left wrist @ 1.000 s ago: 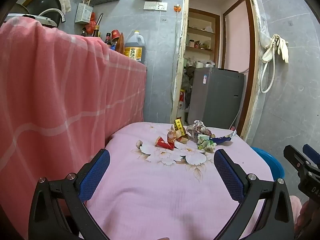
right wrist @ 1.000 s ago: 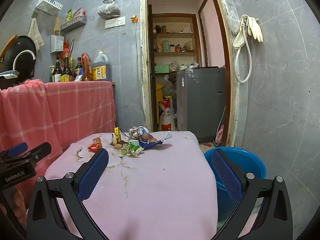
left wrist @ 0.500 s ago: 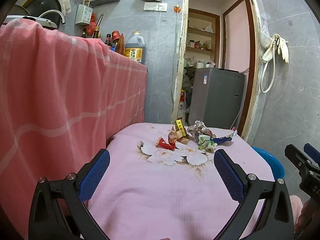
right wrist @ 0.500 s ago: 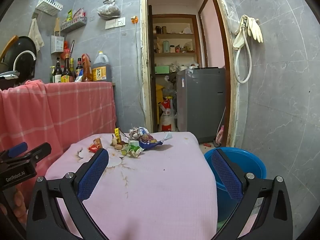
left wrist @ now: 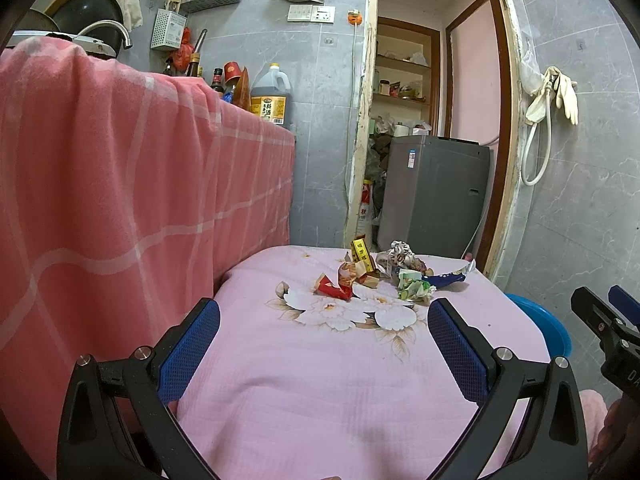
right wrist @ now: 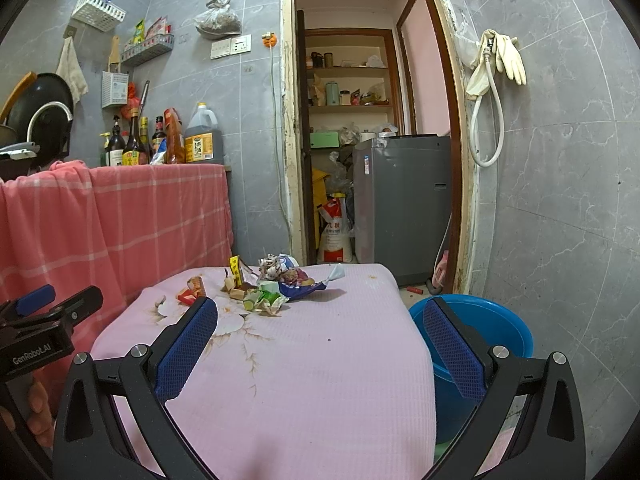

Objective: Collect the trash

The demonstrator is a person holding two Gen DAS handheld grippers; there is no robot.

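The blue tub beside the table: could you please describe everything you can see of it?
The blue tub is a round, open basin that looks like smooth plastic, standing upright on the floor just right of the pink table, near the grey tiled wall. The table's edge and the right gripper's pad hide part of it. What shows of its inside looks bare. Neither gripper touches it.

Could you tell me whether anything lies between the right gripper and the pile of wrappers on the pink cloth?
Nothing visible does: between the open right gripper and the wrappers lies only bare pink cloth.
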